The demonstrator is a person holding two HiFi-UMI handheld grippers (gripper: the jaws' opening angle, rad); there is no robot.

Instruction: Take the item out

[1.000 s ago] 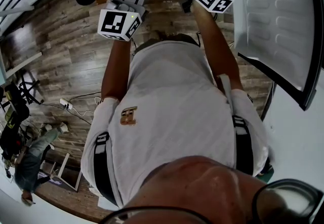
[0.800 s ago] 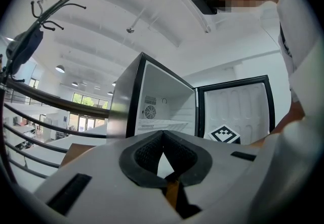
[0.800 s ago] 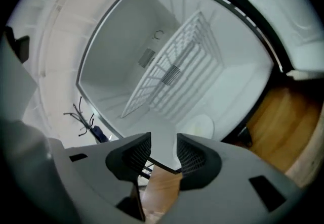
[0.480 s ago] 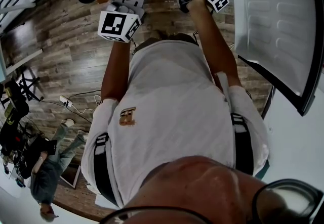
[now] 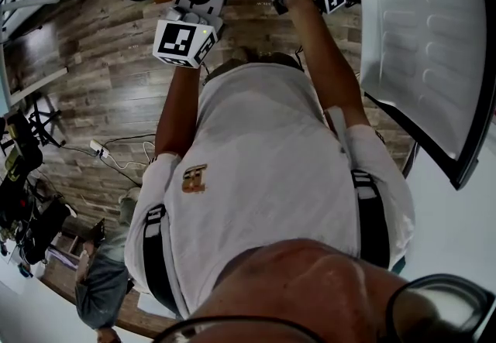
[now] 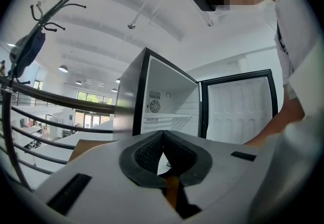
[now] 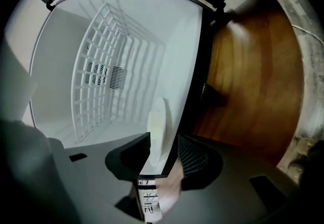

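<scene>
One illegible emblem (image 5: 195, 177); left gripper (image 6: 162, 136) closed

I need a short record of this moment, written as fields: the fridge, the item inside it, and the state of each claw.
fridge: mini fridge, door swung open
inside: white wire shelf; pale round item, exact kind cannot be told
left claw: shut, nothing held, outside the fridge
right claw: open, jaws have just been opening; aimed into the fridge, the pale round item shows in the gap, pads not pressing on it
task state: item not yet taken out
</scene>
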